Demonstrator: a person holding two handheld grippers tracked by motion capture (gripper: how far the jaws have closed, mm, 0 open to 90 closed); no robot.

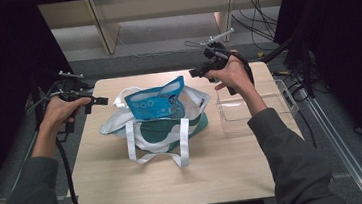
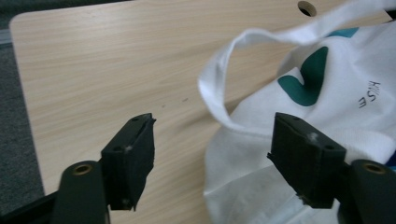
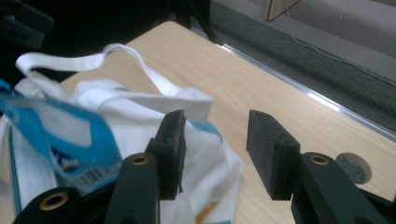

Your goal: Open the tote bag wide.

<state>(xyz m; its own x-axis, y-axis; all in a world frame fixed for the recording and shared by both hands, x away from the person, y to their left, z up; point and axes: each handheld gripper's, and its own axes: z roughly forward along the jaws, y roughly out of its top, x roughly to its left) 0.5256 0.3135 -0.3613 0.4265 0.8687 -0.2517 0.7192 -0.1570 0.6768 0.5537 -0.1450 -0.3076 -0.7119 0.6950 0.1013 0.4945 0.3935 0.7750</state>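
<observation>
While the tote bag is lying mid-worktop with the blue pouch sticking out of its mouth, both claws are hanging released: left claw beside the bag's left handle, right claw nearer the pouch.

The glossy blue snack pouch is hiding its lower half inside the white-and-green cloth tote bag; its print is reading too small.

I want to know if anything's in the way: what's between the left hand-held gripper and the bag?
Nothing: in the high view, just bare table separates the left hand-held gripper from the tote bag.
</observation>
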